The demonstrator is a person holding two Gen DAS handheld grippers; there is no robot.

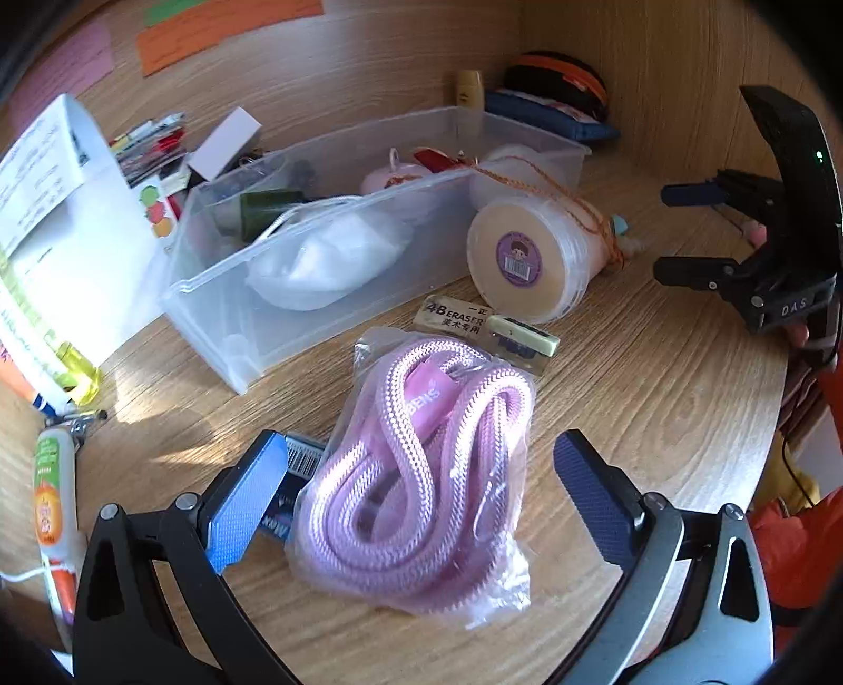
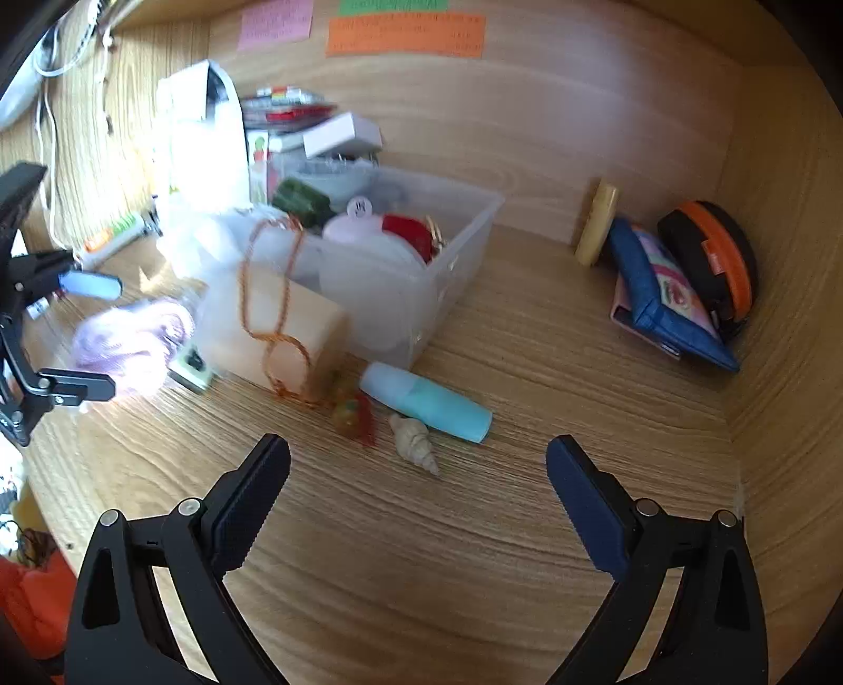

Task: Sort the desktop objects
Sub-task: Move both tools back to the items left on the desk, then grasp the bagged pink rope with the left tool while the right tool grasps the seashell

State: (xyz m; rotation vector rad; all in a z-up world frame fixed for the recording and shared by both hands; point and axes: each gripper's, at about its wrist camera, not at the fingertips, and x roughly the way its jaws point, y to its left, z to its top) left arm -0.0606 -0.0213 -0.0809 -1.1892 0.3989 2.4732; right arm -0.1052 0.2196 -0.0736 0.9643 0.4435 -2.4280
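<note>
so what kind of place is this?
Likely a home or dorm study desk set in a wooden alcove: wood desktop, sticky notes on the back wall, and a clear bin of odds and ends beside an eraser.

Warm daylight from the left, white paper bag [image 1: 79,221] blown out, sunlit patches on wooden desk [image 1: 632,395], right wrist view motion-blurred, fisheye bending, dark vignetted corners.

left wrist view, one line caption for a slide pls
Open left gripper straddles bagged pink rope beside the clear bin.
</note>
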